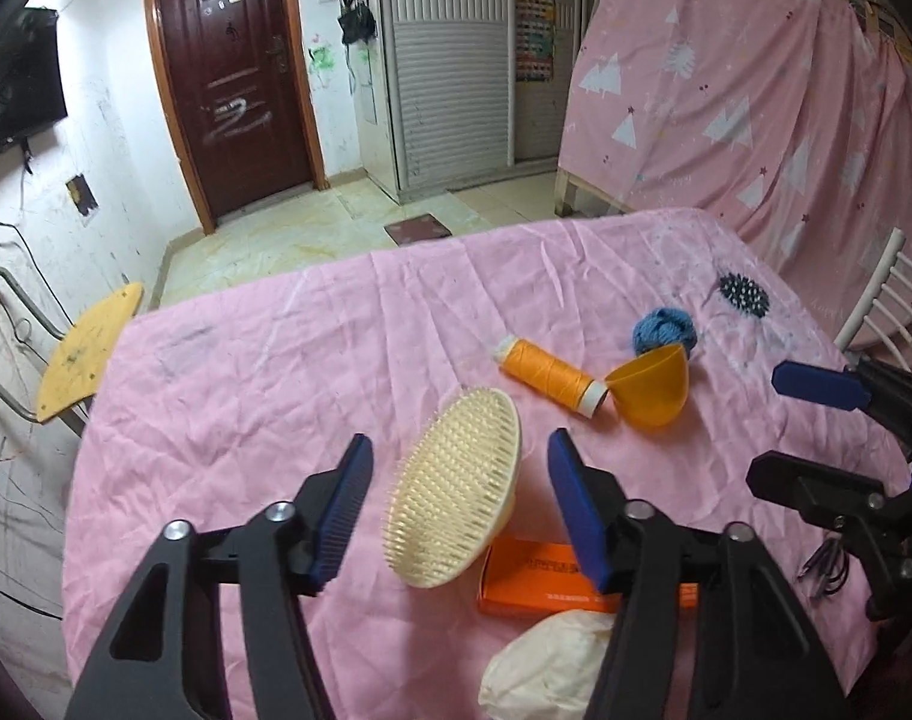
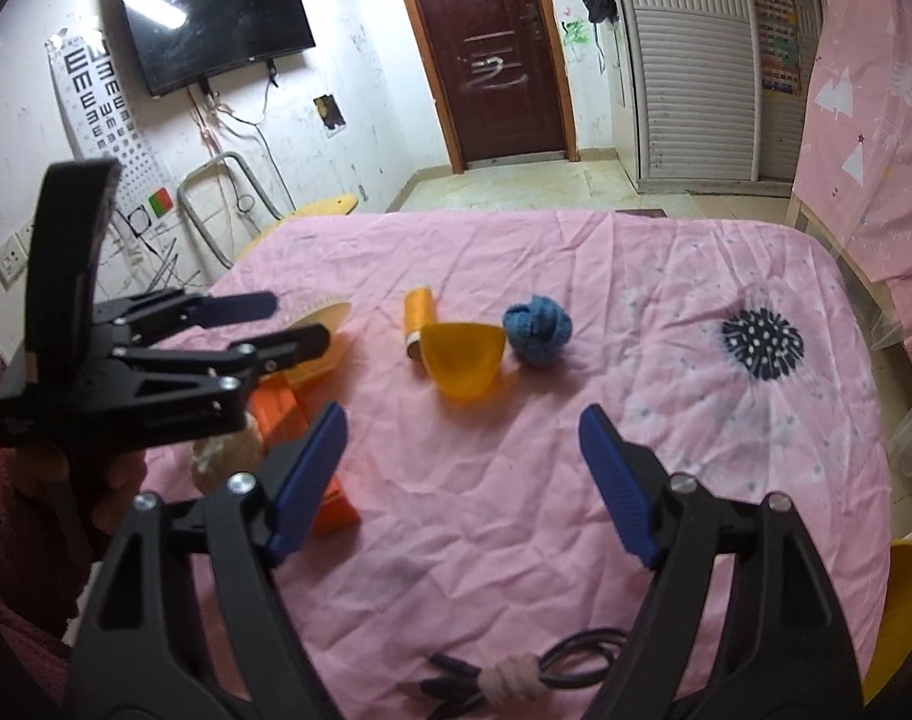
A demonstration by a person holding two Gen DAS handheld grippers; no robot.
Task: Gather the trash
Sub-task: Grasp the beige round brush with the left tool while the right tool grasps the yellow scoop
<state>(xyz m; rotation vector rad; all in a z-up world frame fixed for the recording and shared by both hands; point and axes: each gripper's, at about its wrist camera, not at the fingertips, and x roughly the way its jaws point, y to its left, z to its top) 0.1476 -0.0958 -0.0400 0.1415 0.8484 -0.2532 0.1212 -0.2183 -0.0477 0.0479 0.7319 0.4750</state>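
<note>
Straddling brush [image 1: 456, 486], left gripper [image 1: 459, 501] unclenched, nothing pinched yet; brush better squeezed across narrow middle. Right gripper [image 2: 462, 480] spread wide, empty.

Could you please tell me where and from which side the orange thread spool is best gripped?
Probably across the middle of the orange thread spool, coming from above with the fingers on its two long sides. It lies flat on the pink cloth, and one end almost meets the yellow scoop, so an end-on approach looks crowded.
</note>
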